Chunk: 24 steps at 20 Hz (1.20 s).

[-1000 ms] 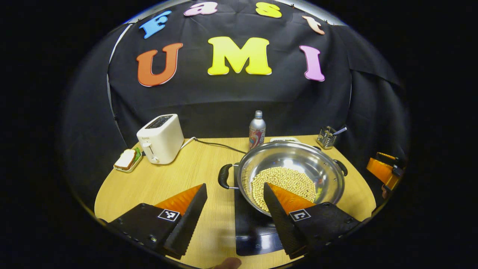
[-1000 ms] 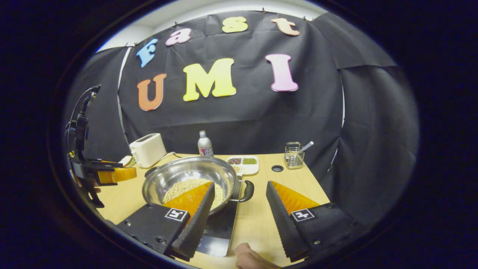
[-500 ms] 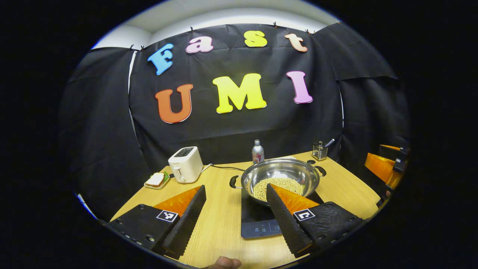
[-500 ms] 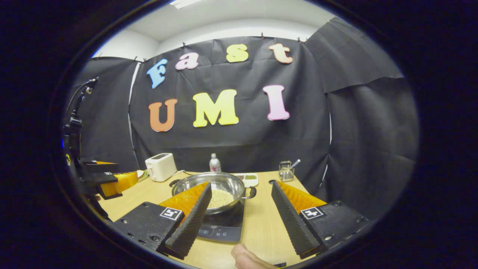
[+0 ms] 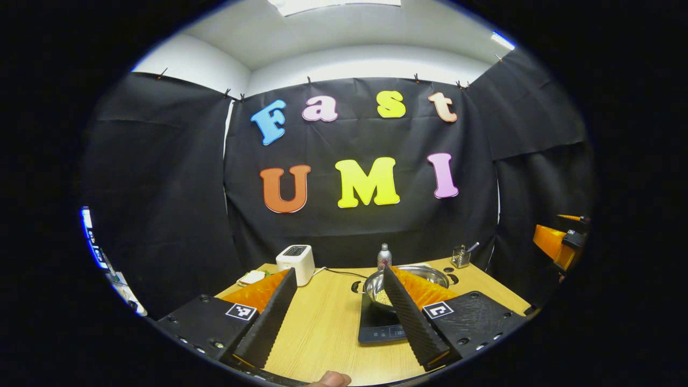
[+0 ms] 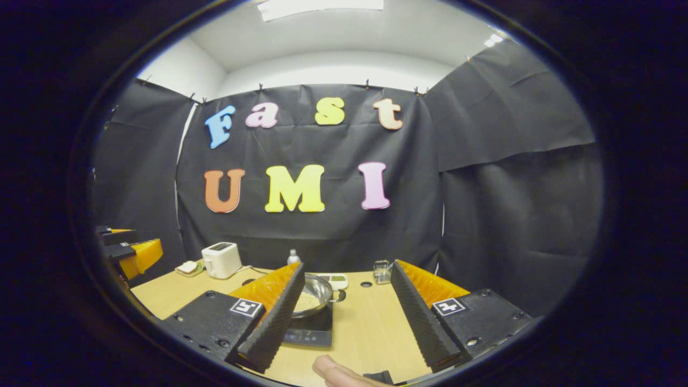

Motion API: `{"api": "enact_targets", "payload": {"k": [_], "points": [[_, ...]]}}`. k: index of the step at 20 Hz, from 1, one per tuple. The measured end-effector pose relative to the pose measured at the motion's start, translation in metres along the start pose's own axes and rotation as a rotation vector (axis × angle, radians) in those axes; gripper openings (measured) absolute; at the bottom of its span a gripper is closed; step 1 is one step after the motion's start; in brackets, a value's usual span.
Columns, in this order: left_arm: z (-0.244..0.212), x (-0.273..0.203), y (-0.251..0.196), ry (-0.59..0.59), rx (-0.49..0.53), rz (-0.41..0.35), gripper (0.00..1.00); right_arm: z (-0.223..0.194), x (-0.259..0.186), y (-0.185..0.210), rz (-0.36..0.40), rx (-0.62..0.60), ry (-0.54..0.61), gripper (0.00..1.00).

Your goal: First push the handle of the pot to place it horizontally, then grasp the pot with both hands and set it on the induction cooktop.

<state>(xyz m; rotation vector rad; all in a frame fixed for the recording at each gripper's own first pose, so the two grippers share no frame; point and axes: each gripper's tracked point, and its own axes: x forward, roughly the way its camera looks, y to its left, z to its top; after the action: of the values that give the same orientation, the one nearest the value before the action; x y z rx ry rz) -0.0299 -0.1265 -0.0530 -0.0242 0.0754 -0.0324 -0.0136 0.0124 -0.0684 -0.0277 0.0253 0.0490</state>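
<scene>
The pot [image 5: 411, 277] with beans sits on the cooktop [image 5: 379, 328], at the middle of the table [image 5: 322, 322]. The left gripper [image 5: 338, 314] and the right gripper [image 6: 346, 309] are both wide and hold nothing, near the front edge, apart from the pot

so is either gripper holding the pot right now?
No: the pot sits on the induction cooktop, with both grippers open and pulled back from it.

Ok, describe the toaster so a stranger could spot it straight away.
On the wooden table, look to the back left corner by the black cloth. The toaster stands there, left of the bottle and pot: the sole white boxy appliance, trailing a cord.
</scene>
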Motion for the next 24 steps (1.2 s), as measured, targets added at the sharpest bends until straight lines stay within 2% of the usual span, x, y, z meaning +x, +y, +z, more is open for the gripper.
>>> {"api": "enact_targets", "payload": {"k": [4, 5, 6, 8, 11, 12, 13, 14, 15, 16, 17, 24], "points": [[0.011, -0.025, 0.010, -0.046, -0.027, -0.024, 0.96, 0.014, -0.028, -0.002, -0.023, -0.021, -0.058, 0.96], [0.011, -0.029, 0.015, -0.052, -0.030, -0.017, 0.96, 0.014, -0.033, 0.000, -0.019, -0.017, -0.064, 1.00], [0.013, -0.032, 0.019, -0.065, -0.035, -0.011, 0.96, 0.016, -0.040, 0.002, -0.014, -0.011, -0.072, 0.96], [0.022, -0.038, 0.029, -0.112, -0.052, 0.009, 0.96, 0.020, -0.050, 0.004, -0.008, -0.012, -0.095, 0.96], [0.023, -0.042, 0.028, -0.145, -0.085, -0.012, 0.96, 0.021, -0.057, 0.011, -0.012, -0.054, -0.113, 0.96], [0.021, -0.042, 0.026, -0.143, -0.092, -0.024, 0.97, 0.022, -0.060, 0.013, -0.010, -0.054, -0.120, 1.00], [0.021, -0.042, 0.026, -0.140, -0.095, -0.029, 0.97, 0.022, -0.060, 0.015, -0.012, -0.058, -0.126, 0.96], [0.020, -0.042, 0.027, -0.141, -0.091, -0.029, 0.97, 0.022, -0.061, 0.015, -0.020, -0.067, -0.133, 1.00], [0.019, -0.043, 0.028, -0.139, -0.085, -0.029, 0.97, 0.021, -0.062, 0.013, -0.028, -0.077, -0.134, 0.96], [0.018, -0.042, 0.027, -0.137, -0.080, -0.030, 0.97, 0.019, -0.062, 0.011, -0.033, -0.081, -0.133, 1.00], [0.015, -0.043, 0.026, -0.131, -0.077, -0.032, 0.97, 0.019, -0.062, 0.010, -0.035, -0.082, -0.131, 0.96], [0.009, -0.041, 0.015, -0.103, -0.044, -0.050, 0.97, 0.015, -0.063, 0.001, -0.057, -0.083, -0.130, 0.96]]}}
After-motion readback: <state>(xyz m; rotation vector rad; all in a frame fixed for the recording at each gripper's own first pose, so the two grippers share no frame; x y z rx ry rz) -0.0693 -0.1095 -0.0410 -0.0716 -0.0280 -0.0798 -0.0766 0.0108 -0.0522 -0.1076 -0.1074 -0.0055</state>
